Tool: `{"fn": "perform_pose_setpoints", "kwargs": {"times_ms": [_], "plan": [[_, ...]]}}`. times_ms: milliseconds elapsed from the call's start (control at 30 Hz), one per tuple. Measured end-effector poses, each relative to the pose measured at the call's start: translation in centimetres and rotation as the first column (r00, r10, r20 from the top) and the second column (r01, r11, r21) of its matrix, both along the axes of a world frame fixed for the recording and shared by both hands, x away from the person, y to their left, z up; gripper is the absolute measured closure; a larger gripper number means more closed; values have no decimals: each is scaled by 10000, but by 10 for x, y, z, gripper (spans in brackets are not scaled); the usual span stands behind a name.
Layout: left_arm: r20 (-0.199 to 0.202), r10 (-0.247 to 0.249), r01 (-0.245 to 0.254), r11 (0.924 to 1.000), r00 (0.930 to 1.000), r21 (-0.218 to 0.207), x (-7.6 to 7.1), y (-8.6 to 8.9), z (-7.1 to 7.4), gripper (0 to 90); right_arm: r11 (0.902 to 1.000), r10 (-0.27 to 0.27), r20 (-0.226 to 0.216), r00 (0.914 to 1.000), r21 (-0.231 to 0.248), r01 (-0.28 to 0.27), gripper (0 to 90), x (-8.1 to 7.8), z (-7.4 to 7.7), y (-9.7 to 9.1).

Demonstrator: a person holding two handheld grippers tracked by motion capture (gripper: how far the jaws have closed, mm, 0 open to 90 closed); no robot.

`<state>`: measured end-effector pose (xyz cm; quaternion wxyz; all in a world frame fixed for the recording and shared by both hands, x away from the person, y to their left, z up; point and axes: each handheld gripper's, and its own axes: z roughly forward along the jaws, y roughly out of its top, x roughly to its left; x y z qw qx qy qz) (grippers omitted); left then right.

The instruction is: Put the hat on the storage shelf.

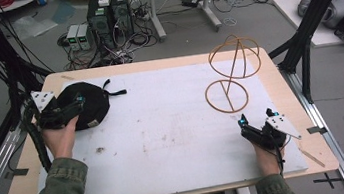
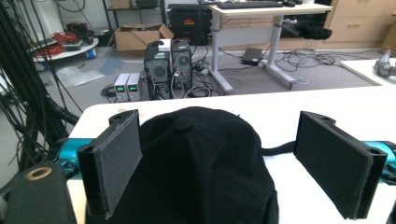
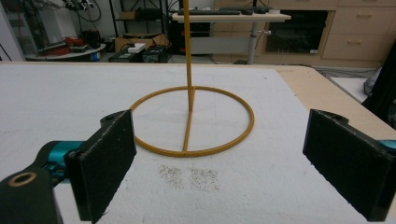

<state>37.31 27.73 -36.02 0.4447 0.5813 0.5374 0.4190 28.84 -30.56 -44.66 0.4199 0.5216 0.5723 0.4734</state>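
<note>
High view: the black cap (image 1: pixel 83 104) lies at the desk's (image 1: pixel 174 127) far-left corner, and the left hand-held gripper (image 1: pixel 73 106) straddles it, jaws spread on either side. The right hand-held gripper (image 1: pixel 257 116), jaws also spread and holding nothing, rests just near of the yellow wire stand (image 1: pixel 230 76), well apart from the cap.

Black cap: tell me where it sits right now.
In the high view the black cap lies at the far left of the white mat, between the open jaws of the left gripper, across from the yellow wire stand.
</note>
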Motion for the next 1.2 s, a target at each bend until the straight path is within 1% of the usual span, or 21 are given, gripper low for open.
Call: {"fn": "perform_pose_setpoints", "kwargs": {"times_ms": [67, 100, 167, 233, 333, 400, 500, 567, 633, 667, 767, 833, 933, 967, 1000, 1100, 1167, 1200], "plan": [[-218, 39, -38, 10000, 9998, 20, 5, 2, 2, 156, 10000, 13, -23, 10000, 36, -13, 86, 0, 0, 0], [-260, 25, -24, 10000, 9997, 24, 6, 2, 2, 156, 10000, 27, 12, 10000, 12, -28, 86, 0, 0, 0], [-247, 75, -72, 9999, 9997, 98, 9, 3, 3, 158, 10000, 27, 38, 10000, -5, -27, 86, 0, 0, 0], [-251, 104, -102, 9999, 9996, 68, 11, 4, 1, 164, 10000, 39, 26, 10000, -25, -39, 86, 0, 0, 1], [-633, 108, -105, 9999, 9979, 56, 17, 4, -5, 166, 10000, 77, 1, 10000, -17, -77, 86, 0, 0, 1], [-759, 118, -115, 9999, 9970, 38, 21, 3, -9, 166, 10000, 50, -7, 10000, -41, -50, 86, -1, 0, 2], [-604, 179, -172, 9998, 9980, 122, 23, 1, -10, 172, 9999, 75, 39, 10000, -113, -75, 86, 0, 0, 2], [-636, 225, -213, 9996, 9977, 193, 25, 0, -12, 175, 9999, 63, 29, 10000, -125, -63, 86, 0, 0, 2], [-840, 247, -226, 9994, 9962, 265, 27, 0, -15, 180, 9999, 65, 33, 10000, -83, -65, 86, 0, 0, 2], [-939, 268, -248, 9994, 9952, 224, 28, 0, -17, 180, 10000, 75, -2, 10000, -47, -75, 86, 0, 0, 3], [-1060, 365, -330, 9989, 9937, 344, 29, 0, -21, 181, 9999, 75, 36, 10000, -75, -74, 86, 0, 0, 2], [-1140, 385, -350, 9989, 9927, 321, 29, 0, -24, 186, 10000, 52, 9, 10000, -61, -51, 86, 0, 0, 2], [-1422, 461, -415, 9985, 9888, 349, 31, 0, -31, 203, 10000, 60, 8, 10000, -20, -60, 86, 0, 0, 2], [-1475, 453, -409, 9986, 9880, 328, 32, 1, -32, 203, 10000, 71, 2, 10000, -8, -71, 86, 0, 0, 1], [-1506, 470, -442, 9988, 9875, 214, 33, 2, -33, 210, 10000, 69, -10, 10000, 9, -69, 86, 0, 0, 1], [-1549, 481, -466, 9988, 9868, 133, 33, 2, -34, 218, 10000, 55, 37, 10000, -58, -55, 86, 0, 0, 1], [-1719, 484, -469, 9988, 9839, 130, 34, 2, -37, 219, 10000, 46, 15, 10000, -59, -46, 86, 0, 0, 0], [-1910, 436, -393, 9989, 9806, 263, 35, 1, -39, 219, 10000, 37, 43, 10000, -82, -37, 86, 0, 0, 1]]}}
